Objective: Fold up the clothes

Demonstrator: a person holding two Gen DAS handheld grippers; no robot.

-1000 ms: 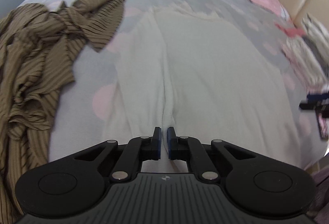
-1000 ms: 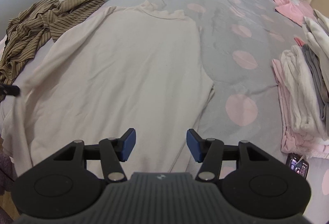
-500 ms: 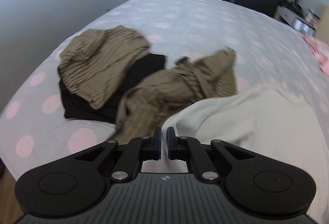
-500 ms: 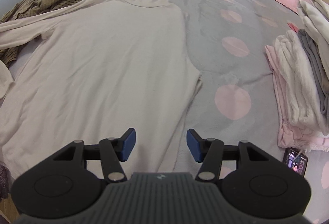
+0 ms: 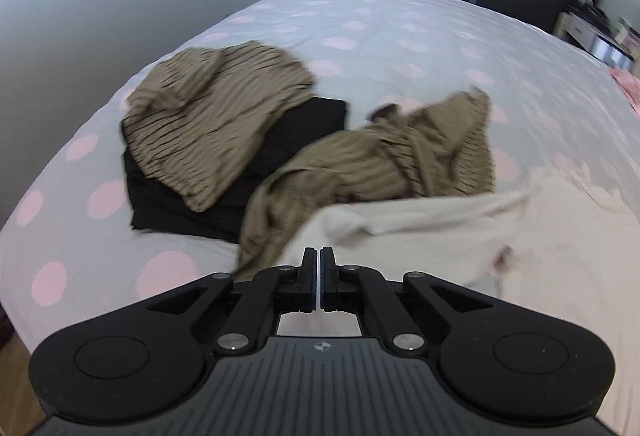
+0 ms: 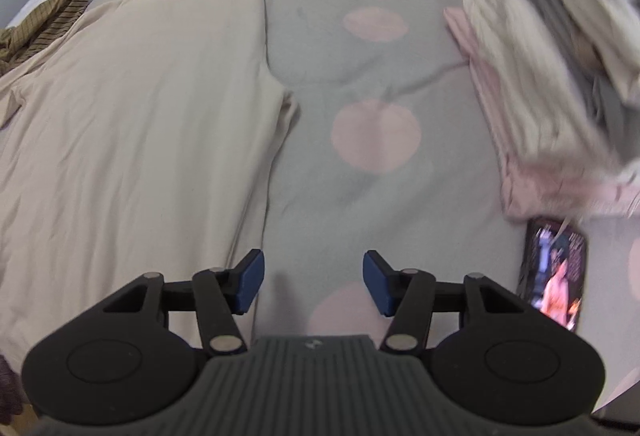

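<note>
Two grippers are in our hands over the bed [image 6: 352, 48], whose grey cover carries pink dots. Our left gripper [image 5: 320, 278] has its jaws pressed together on a thin edge of the cream top [image 5: 520, 236], whose sleeve runs rightward across the cover. Beside it lies a crumpled brown striped garment [image 5: 380, 160], and another brown striped piece [image 5: 212, 124] rests on a folded black garment [image 5: 280, 140]. Our right gripper [image 6: 312, 282] hangs with its jaws wide apart, holding nothing, just right of the cream top's flat body. A stack of folded clothes [image 6: 536, 76] sits right, a phone [image 6: 556, 276] near it.
</note>
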